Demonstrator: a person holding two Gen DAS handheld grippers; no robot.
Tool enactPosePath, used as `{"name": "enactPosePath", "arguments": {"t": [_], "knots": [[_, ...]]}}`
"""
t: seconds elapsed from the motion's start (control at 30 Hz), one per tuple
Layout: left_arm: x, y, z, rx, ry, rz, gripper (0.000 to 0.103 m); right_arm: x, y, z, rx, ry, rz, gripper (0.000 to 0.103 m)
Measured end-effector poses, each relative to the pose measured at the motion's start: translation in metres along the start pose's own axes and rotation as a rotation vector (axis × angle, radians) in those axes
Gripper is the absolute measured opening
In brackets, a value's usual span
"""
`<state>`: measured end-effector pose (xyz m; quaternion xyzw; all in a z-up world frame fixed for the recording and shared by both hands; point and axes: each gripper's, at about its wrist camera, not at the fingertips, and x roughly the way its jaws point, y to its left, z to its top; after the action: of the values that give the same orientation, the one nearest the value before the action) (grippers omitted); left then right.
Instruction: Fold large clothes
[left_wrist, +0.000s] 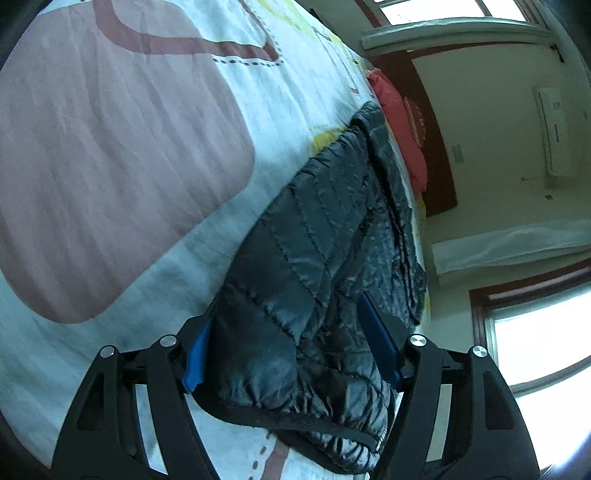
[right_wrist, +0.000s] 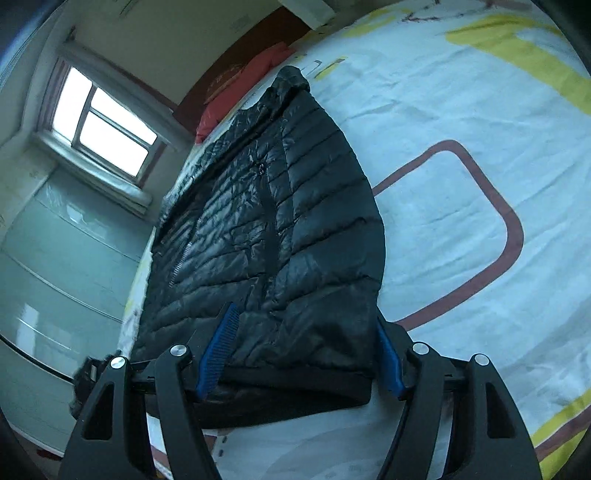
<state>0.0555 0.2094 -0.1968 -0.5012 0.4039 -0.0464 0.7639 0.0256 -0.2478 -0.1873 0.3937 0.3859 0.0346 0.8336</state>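
A black quilted puffer jacket (left_wrist: 317, 236) lies flat on the bed, its hem toward both cameras. My left gripper (left_wrist: 288, 354) straddles one hem corner with its jaws wide. One blue pad (left_wrist: 195, 362) sits at the jacket's edge and the other pad (left_wrist: 380, 343) rests on top of the fabric. In the right wrist view the same jacket (right_wrist: 280, 221) shows its zipper and collar. My right gripper (right_wrist: 299, 354) stands wide over the other hem corner. Its ribbed pad (right_wrist: 218, 350) lies on the jacket and the other pad (right_wrist: 388, 362) is beside the edge. Neither pair visibly squeezes the fabric.
The bed sheet (left_wrist: 122, 155) is pale with pink, brown and yellow shapes. A red pillow (left_wrist: 402, 125) lies at the headboard beyond the jacket's collar. The bed's side edge runs along the jacket, with glossy floor (right_wrist: 66, 266) and a window (right_wrist: 107, 129) past it.
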Motion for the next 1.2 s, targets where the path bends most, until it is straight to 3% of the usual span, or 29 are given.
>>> {"name": "enactPosePath", "arguments": {"t": [0.2,0.27,0.37,0.47,0.53,0.6,0.8,0.83,0.87,0.97,1.2], "knots": [[-0.014,0.022,0.009,-0.108,-0.076,0.003,0.069,0.001,-0.008,-0.002,0.035,0.016,0.045,0.068],[-0.006,0.018,0.015,-0.084,-0.069,0.008,0.069,0.004,-0.006,0.001,0.025,0.009,0.049,0.068],[0.016,0.0,0.022,0.048,-0.002,0.055,0.069,0.012,-0.004,0.006,0.019,0.003,0.053,0.068],[0.017,-0.003,0.013,0.031,0.066,-0.057,0.06,0.01,-0.002,0.004,0.015,0.012,0.071,0.066],[0.015,0.002,0.004,0.015,0.069,-0.073,0.057,0.01,-0.003,0.001,0.015,0.012,0.068,0.065],[0.019,0.001,0.004,0.053,0.059,-0.048,0.052,0.011,-0.004,0.002,0.021,0.005,0.048,0.059],[0.028,-0.011,-0.003,0.104,0.055,-0.015,0.051,0.014,-0.015,0.006,0.096,-0.008,0.066,0.027],[0.029,-0.012,-0.004,0.108,0.056,-0.01,0.042,0.014,-0.018,0.005,0.106,0.0,0.08,0.021],[0.028,-0.011,-0.003,0.106,0.058,-0.002,0.031,0.013,-0.019,0.005,0.111,0.003,0.088,0.019],[0.024,-0.003,0.0,0.066,0.064,-0.028,0.017,0.011,-0.017,0.006,0.11,-0.001,0.112,0.016],[-0.005,-0.026,0.009,0.103,0.025,-0.162,0.011,-0.012,-0.002,0.013,0.094,-0.043,0.23,0.013]]}}
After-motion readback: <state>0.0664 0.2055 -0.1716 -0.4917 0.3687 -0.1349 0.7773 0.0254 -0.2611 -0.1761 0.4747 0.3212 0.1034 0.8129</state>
